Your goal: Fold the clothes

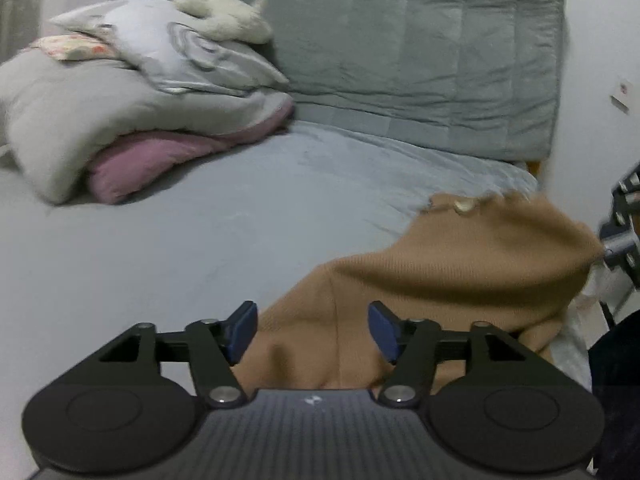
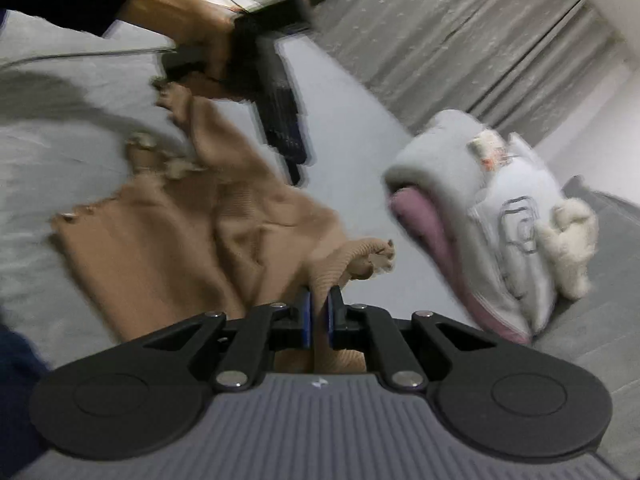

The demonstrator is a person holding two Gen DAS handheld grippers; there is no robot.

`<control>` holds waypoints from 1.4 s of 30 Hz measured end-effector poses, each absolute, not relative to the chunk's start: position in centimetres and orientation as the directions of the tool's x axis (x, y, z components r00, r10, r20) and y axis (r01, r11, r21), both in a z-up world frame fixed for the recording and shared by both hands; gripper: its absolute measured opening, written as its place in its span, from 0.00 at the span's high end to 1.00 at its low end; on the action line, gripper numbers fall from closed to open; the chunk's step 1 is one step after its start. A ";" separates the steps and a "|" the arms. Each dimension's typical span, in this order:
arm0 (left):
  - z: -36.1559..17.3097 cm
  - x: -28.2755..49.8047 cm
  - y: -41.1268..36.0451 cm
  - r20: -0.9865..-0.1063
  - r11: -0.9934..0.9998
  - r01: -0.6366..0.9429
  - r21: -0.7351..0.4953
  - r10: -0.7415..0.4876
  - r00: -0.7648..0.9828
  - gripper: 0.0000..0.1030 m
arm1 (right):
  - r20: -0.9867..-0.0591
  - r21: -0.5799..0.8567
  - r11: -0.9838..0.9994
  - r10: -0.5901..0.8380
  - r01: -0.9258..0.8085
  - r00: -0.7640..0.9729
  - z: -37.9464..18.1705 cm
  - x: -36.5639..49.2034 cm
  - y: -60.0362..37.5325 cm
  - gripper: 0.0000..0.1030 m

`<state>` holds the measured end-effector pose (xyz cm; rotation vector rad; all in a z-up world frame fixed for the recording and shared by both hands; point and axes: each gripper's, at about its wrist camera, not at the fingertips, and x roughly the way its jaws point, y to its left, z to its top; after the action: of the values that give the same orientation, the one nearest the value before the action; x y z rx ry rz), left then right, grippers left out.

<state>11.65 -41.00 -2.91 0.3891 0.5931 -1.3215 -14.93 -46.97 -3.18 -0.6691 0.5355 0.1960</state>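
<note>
**Tan knit top lay soft and half-lifted across the bed**

Tan ribbed-knit sweater (image 1: pixel 452 280) sprawled over the pale blue-grey bedsheet (image 1: pixel 168 240), filling the lower right of the left wrist view and the centre-left of the right wrist view. It looked light and limp: it draped in loose folds, bunched where lifted, and would likely sag and slide rather than hold any shape. The ribbing should give the pads decent friction, though the stretch means an edge can pull long under tension.

The right gripper (image 2: pixel 318 314) was clenched on a narrow ribbed band of the knit, probably a cuff or hem, with the frayed-looking end poking out beyond the blue pads. The left gripper (image 1: pixel 312 326) stood released, blue pads well apart with cloth lying beneath and between them but not pinched. In the upper left of the right wrist view, the person's hand (image 2: pixel 192 20) carried that left tool above the garment's far edge.

Best holds, by my judgement, are firm seams: cuffs, hem corners, shoulders. A folded grey-and-pink duvet (image 1: pixel 100 120) sat upper left, clear of the work.
</note>
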 end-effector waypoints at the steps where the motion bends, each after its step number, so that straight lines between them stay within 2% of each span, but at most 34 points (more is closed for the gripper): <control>1: -2.8 10.9 -40.7 -0.593 0.184 0.981 -0.059 -0.797 0.114 0.38 | -0.530 -0.515 0.785 0.024 -0.345 0.847 -3.1 -15.0 -46.9 0.91; 5: -1.7 7.6 -39.6 -0.518 0.146 0.987 -0.061 -0.850 0.094 0.38 | -0.465 -0.404 0.886 0.014 -0.227 0.885 -3.1 -14.3 -48.4 0.91; 8: -1.5 5.1 -38.5 -0.495 0.148 0.984 -0.098 -0.865 0.081 0.35 | -0.411 -0.213 0.970 0.024 -0.122 0.911 -2.2 -13.4 -51.0 0.84; 12: -0.3 0.8 -39.9 -0.518 0.153 0.986 -0.065 -0.850 0.098 0.32 | -0.296 0.118 0.991 -0.023 0.060 0.955 -0.5 -15.9 -56.3 0.52; 14: 0.9 -1.4 -41.4 -0.522 0.119 0.992 -0.039 -0.849 0.081 0.30 | -0.246 0.258 0.952 -0.098 0.163 0.964 -0.2 -18.2 -59.7 0.40; 15: 1.2 -2.4 -42.6 -0.523 0.098 0.995 -0.026 -0.849 0.070 0.29 | -0.233 0.311 0.924 -0.151 0.220 0.961 -0.1 -19.5 -61.3 0.37; 18: 1.7 -6.3 -47.1 -0.543 -0.001 1.000 0.015 -0.840 0.007 0.26 | -0.278 0.361 0.846 -0.305 0.393 0.911 -1.2 -23.1 -64.9 0.36; 21: 0.7 -10.2 -52.5 -0.599 -0.099 0.994 0.054 -0.799 -0.047 0.24 | -0.328 0.428 0.785 -0.327 0.447 0.887 -3.5 -26.1 -66.9 0.35; 24: -1.4 -14.1 -58.3 -0.689 -0.143 0.984 0.107 -0.724 -0.030 0.24 | -0.359 0.460 0.742 -0.347 0.488 0.867 -6.1 -28.7 -67.7 0.35; 27: -4.1 -16.1 -64.1 -0.764 -0.084 0.970 0.230 -0.633 0.126 0.24 | -0.356 0.508 0.699 -0.362 0.503 0.862 -7.8 -31.0 -68.4 0.35; 31: -7.4 -16.0 -70.0 -0.772 0.037 0.916 0.400 -0.526 0.358 0.24 | -0.346 0.569 0.638 -0.386 0.518 0.855 -10.3 -34.3 -69.3 0.35; 32: -8.2 -15.4 -70.9 -0.774 0.067 0.911 0.406 -0.504 0.382 0.26 | -0.348 0.573 0.636 -0.383 0.518 0.856 -10.8 -34.4 -69.4 0.35; 33: -9.0 -14.7 -71.7 -0.783 0.100 0.912 0.397 -0.482 0.393 0.34 | -0.351 0.573 0.636 -0.380 0.517 0.856 -11.2 -34.7 -69.7 0.35; 34: -9.9 -13.9 -72.5 -0.791 0.134 0.912 0.388 -0.460 0.404 0.64 | -0.352 0.575 0.635 -0.379 0.517 0.856 -11.5 -35.0 -69.7 0.35; 35: -10.4 -13.2 -72.9 -0.795 0.179 0.910 0.374 -0.444 0.414 0.85 | -0.353 0.577 0.633 -0.377 0.516 0.856 -11.8 -35.2 -69.8 0.35; 37: -9.8 -12.2 -72.6 -0.792 0.250 0.909 0.332 -0.450 0.413 0.91 | -0.350 0.581 0.634 -0.371 0.510 0.860 -12.3 -35.7 -69.8 0.35; 38: -8.4 -11.3 -71.9 -0.788 0.301 0.916 0.267 -0.479 0.387 0.91 | -0.340 0.584 0.639 -0.368 0.501 0.865 -12.2 -36.1 -69.6 0.35; 40: -4.2 -8.6 -69.2 -0.750 0.406 0.910 0.081 -0.577 0.324 0.91 | -0.323 0.588 0.646 -0.365 0.487 0.873 -12.1 -36.4 -69.5 0.35; 42: 1.0 -5.9 -65.0 -0.657 0.445 0.888 -0.118 -0.705 0.266 0.91 | -0.300 0.603 0.639 -0.374 0.478 0.878 -11.6 -36.5 -69.4 0.35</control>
<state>-5.91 -65.01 0.95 0.2985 0.7118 -1.0966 -36.54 -69.37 -11.64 0.7312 0.1522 -0.4881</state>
